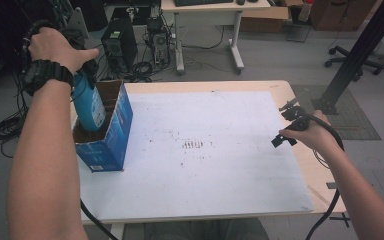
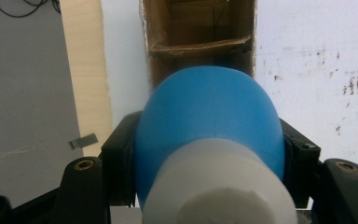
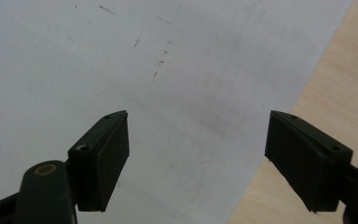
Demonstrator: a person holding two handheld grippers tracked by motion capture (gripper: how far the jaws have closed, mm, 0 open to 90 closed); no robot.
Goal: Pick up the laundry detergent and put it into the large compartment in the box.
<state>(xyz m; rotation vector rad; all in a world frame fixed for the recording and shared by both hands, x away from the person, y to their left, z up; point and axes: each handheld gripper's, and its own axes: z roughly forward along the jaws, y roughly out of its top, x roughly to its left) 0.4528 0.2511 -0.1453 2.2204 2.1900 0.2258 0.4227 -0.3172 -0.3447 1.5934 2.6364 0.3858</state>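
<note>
Blue plastic, smooth and rounded, is what the left gripper (image 2: 209, 154) has between its black jaws: a blue plastic bottle with a white cap (image 1: 87, 102), clamped across its shoulder just below the cap. The bottle stands upright with its lower part inside the open-topped blue cardboard box with a brown inside (image 1: 111, 131); whether its base rests on the box floor cannot be told.

Taking that box as the landmark, it stands at the left end of the white sheet covering the wooden table (image 1: 205, 150), close to the table's left edge. The right gripper (image 1: 286, 128) hovers far to the right of the box, near the sheet's right border, with its jaws spread wide and nothing between them.

Several things could go wrong from here, as I judge it. The grip sits on a curved, slick shoulder, so the bottle may slide down or twist out if the squeeze eases. In the left gripper view a cardboard flap (image 2: 200, 46) crosses the box opening just beyond the bottle; catching it could tilt the bottle. The box looks light and nothing steadies it, so a sideways push could tip it or drag it off the nearby table edge.
</note>
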